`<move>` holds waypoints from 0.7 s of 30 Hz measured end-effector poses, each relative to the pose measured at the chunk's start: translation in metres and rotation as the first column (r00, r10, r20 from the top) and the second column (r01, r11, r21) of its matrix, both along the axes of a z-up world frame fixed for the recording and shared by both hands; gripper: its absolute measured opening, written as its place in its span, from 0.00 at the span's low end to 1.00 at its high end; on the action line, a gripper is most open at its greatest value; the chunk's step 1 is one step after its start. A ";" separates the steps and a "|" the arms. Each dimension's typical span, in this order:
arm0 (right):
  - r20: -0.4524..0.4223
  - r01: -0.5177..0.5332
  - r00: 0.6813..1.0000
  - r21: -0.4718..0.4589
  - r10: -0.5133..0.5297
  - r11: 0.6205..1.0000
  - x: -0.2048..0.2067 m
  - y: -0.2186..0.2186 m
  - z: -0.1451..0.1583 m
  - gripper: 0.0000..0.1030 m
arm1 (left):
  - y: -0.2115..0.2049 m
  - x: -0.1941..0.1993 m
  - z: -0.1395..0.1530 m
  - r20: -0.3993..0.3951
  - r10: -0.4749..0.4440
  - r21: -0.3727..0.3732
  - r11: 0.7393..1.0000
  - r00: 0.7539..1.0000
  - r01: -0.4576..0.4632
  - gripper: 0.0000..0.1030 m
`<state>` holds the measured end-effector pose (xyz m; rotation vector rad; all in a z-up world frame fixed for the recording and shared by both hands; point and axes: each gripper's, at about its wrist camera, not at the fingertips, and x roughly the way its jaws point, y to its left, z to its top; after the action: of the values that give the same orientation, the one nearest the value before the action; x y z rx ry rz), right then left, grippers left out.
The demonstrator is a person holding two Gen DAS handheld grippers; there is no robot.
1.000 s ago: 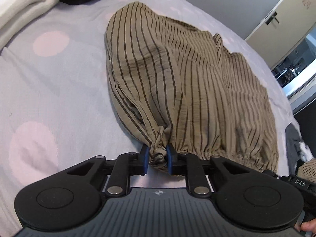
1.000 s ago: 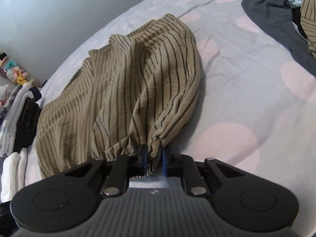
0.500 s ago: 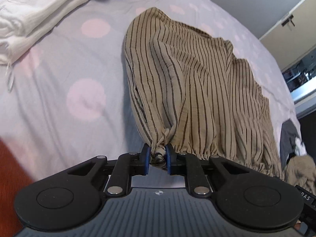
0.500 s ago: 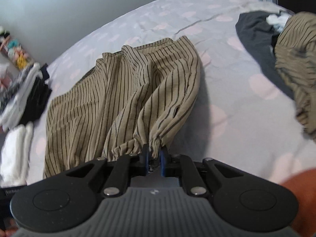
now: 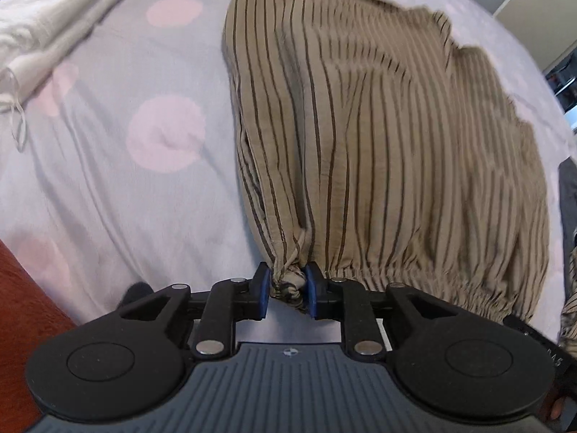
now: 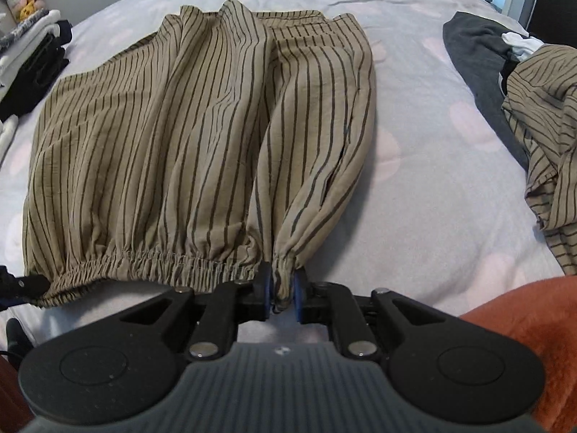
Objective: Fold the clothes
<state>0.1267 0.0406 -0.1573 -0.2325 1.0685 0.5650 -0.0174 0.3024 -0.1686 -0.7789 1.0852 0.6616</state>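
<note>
Tan shorts with dark stripes (image 5: 378,151) lie spread on the lilac bed sheet with pink dots (image 5: 108,166). Their gathered elastic waistband faces me. My left gripper (image 5: 287,290) is shut on the left corner of the waistband. In the right wrist view the same shorts (image 6: 180,137) lie flat, and my right gripper (image 6: 282,290) is shut on the right corner of the waistband. The waistband (image 6: 151,259) stretches between the two grippers.
Folded white clothes (image 5: 47,25) lie at the far left. A stack of dark and white clothes (image 6: 32,57) sits at the left edge. A dark grey garment (image 6: 476,57) and another striped tan garment (image 6: 548,126) lie to the right. An orange surface (image 6: 523,317) is at the near edge.
Both grippers have pulled the waistband back toward the near edge of the bed. The shorts have been drawn out flatter and wider, and the orange edge has come into view.
</note>
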 end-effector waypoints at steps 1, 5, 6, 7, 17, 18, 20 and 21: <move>-0.005 -0.002 1.000 -0.011 0.002 1.000 0.001 0.001 -0.002 0.17 | 0.001 0.000 -0.002 -0.005 0.006 -0.010 1.000 1.000 -0.006 0.25; -0.011 -0.010 1.000 -0.026 0.009 1.000 0.001 0.002 -0.001 0.26 | 0.004 -0.005 -0.002 0.000 0.019 -0.019 1.000 1.000 -0.019 0.28; -0.005 -0.004 1.000 -0.015 0.004 1.000 0.001 0.000 0.001 0.28 | 0.003 -0.006 -0.001 0.006 0.018 -0.017 1.000 1.000 -0.018 0.29; 0.013 0.011 1.000 0.007 -0.011 1.000 0.000 -0.005 0.004 0.28 | 0.002 -0.009 0.001 0.021 0.019 -0.014 1.000 1.000 -0.019 0.30; 0.214 0.068 0.971 0.196 -0.110 0.978 -0.021 -0.030 0.034 0.31 | -0.013 -0.033 0.049 0.306 0.014 0.173 0.982 0.952 -0.071 0.46; 0.211 0.073 0.970 0.211 -0.118 0.975 -0.019 -0.030 0.037 0.31 | -0.011 -0.031 0.053 0.320 0.021 0.191 0.978 0.947 -0.086 0.46; 0.207 0.079 0.970 0.229 -0.128 0.970 -0.013 -0.027 0.038 0.31 | -0.003 -0.025 0.059 0.327 0.039 0.220 0.969 0.944 -0.116 0.46; 0.220 0.076 0.967 0.233 -0.128 0.969 -0.008 -0.026 0.040 0.31 | 0.003 -0.022 0.061 0.323 0.044 0.236 0.964 0.945 -0.125 0.46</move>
<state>0.1186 0.0146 -0.1170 -0.0436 0.7768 0.5449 -0.0390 0.3050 -0.1074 -0.6836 0.6617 0.7059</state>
